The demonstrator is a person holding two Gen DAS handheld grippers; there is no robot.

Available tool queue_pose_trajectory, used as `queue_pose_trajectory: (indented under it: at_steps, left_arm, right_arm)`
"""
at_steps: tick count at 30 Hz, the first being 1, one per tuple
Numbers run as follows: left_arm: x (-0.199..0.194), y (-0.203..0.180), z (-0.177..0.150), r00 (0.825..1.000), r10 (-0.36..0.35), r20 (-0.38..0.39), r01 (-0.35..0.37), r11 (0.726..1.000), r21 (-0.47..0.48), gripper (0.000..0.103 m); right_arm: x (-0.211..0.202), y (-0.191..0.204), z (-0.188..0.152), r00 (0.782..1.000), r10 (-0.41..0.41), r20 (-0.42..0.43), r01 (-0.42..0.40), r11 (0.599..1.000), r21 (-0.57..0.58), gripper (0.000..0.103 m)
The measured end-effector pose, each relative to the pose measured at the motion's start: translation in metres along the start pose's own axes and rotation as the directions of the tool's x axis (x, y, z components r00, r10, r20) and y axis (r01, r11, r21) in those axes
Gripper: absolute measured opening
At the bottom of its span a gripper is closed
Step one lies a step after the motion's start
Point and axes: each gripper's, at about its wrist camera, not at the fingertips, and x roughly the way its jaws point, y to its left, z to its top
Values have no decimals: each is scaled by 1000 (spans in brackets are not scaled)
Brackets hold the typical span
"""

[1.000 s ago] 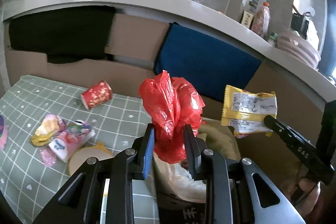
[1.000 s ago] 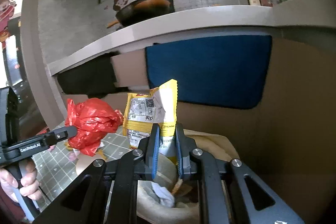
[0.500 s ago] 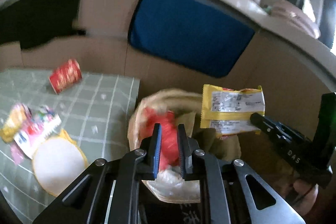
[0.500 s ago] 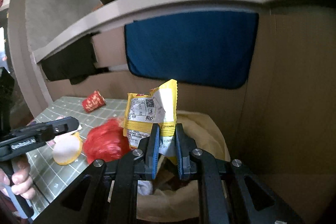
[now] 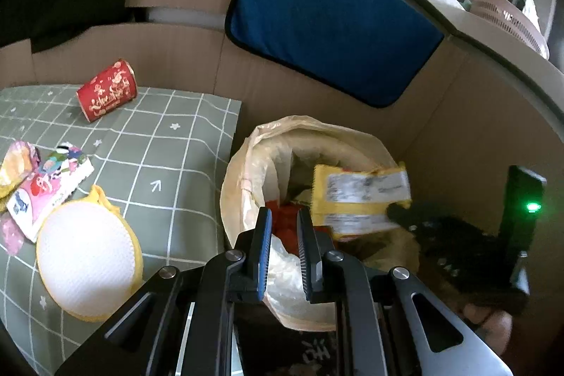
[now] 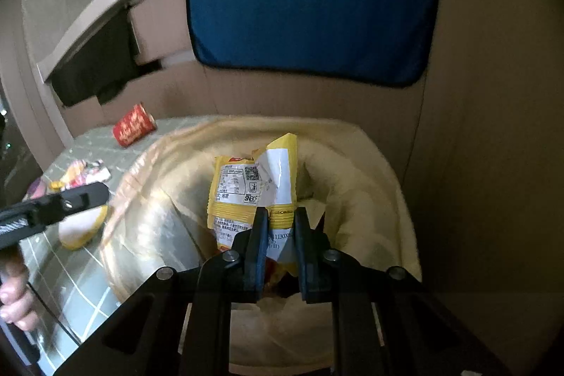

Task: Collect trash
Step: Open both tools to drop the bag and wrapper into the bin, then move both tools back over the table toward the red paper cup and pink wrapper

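- The left gripper hangs over the mouth of a bin lined with a pale plastic bag, at the lower middle of the left wrist view.
- Its fingers stand a little apart with nothing pressed between them; a crumpled red plastic bag lies just beyond the tips, inside the liner.
- The right gripper is over the same bin, at the lower middle of its own view.
- Its jaws are opening. A yellow snack wrapper with a white label stands upright between the fingers; a gap shows on either side, so the pads do not appear to press on it.
- In the left wrist view the same wrapper shows blurred at right of centre, above the liner's opening, with the right gripper's dark tip touching its right edge.
- Left of the bin is a counter covered by a green checked cloth.
- A red paper cup lies on its side at the upper left of the cloth.
- A white round pad with a yellow rim lies at the lower left, near the left gripper's body.
- Colourful snack wrappers lie at the left edge, just above the round pad.
- A blue cloth hangs on the cardboard wall behind the bin.
- A hand shows at the lower left edge of the right wrist view, gripping a handle.
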Motion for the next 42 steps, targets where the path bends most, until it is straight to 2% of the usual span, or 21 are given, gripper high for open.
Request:
queue_pose_trajectory:
  at_steps: [3, 5, 9, 12, 16, 21, 25, 28, 32, 36, 39, 42]
  left_arm:
    - [0, 3, -1, 1000, -3, -8, 3, 1000, -12, 23]
    - [-2, 7, -1, 1000, -5, -4, 5, 1000, -22, 33]
    - [-10, 18, -3, 1000, 11, 15, -10, 998, -54, 37]
    - [-24, 31, -5, 995, 73, 63, -68, 995, -67, 38]
    - [-55, 58, -8, 974, 171, 151, -153, 981, -121, 38]
    - [-99, 104, -9, 935, 257, 244, -195, 948, -253, 39]
    - [-129, 150, -12, 900, 332, 282, -232, 913, -335, 39]
    - [-143, 182, -17, 888, 368, 275, -254, 892, -375, 39]
    - [-152, 218, -24, 888, 380, 258, -263, 882, -391, 39]
    - [-153, 245, -31, 895, 381, 231, -263, 870, -417, 39]
    - [-153, 264, -37, 908, 363, 211, -245, 866, -437, 39]
    - [-148, 276, -40, 923, 338, 184, -232, 870, -436, 39]
  right_arm:
    - [9, 1, -5, 999, -14, -33, 14, 1000, 6, 32]
    - [12, 3, -7, 999, -20, -40, 20, 1000, -2, 41]
    - [8, 5, -8, 999, -38, -30, 37, 999, -19, 43]
    - [2, 9, -2, 999, -35, -9, 35, 999, -21, 43]
    - [-10, 28, 16, 998, 34, 53, -33, 999, -31, 45]
    - [-15, 73, 43, 978, 174, 115, -167, 984, -67, 47]
    - [2, 124, 64, 957, 270, 102, -259, 960, -111, 48]
    - [28, 165, 81, 942, 332, 59, -321, 937, -136, 48]
    - [66, 211, 99, 929, 369, 3, -361, 912, -192, 48]
    - [103, 240, 123, 929, 367, -39, -364, 893, -265, 48]
    - [138, 258, 145, 937, 341, -72, -345, 876, -337, 48]
    - [177, 258, 162, 934, 336, -118, -356, 887, -293, 48]
